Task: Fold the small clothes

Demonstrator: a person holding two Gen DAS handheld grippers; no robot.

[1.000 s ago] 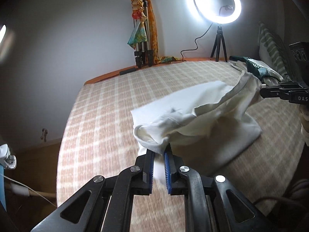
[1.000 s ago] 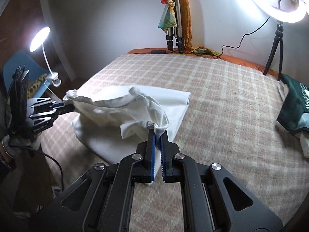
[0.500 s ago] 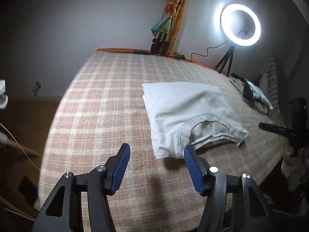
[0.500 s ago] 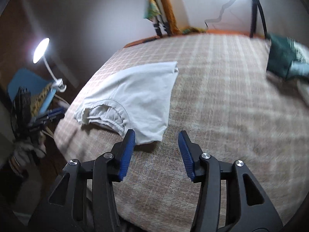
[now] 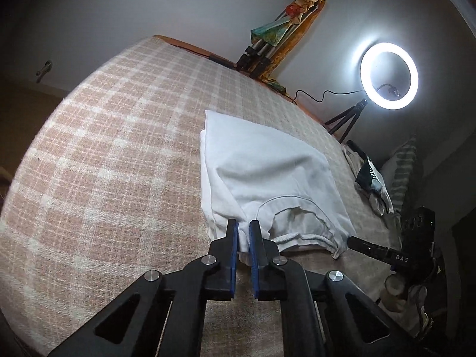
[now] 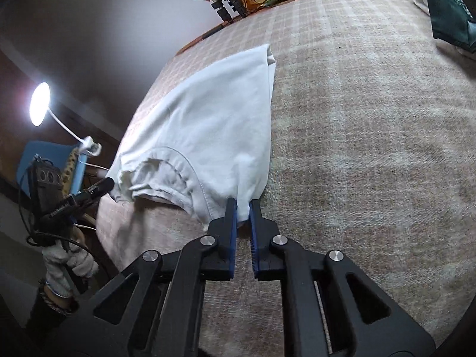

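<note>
Blue-padded fingers of left gripper and right gripper each pinch a near corner of the folded white shirt, ribbed collar facing them, lying on the coarse-woven plaid bed.

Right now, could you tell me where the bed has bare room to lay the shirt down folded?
Bare plaid bedspread lies wide to the left of the white shirt, and more lies between the shirt and the dark green garment. The near edge is crowded: left gripper and right gripper both pinch shirt corners there.
</note>
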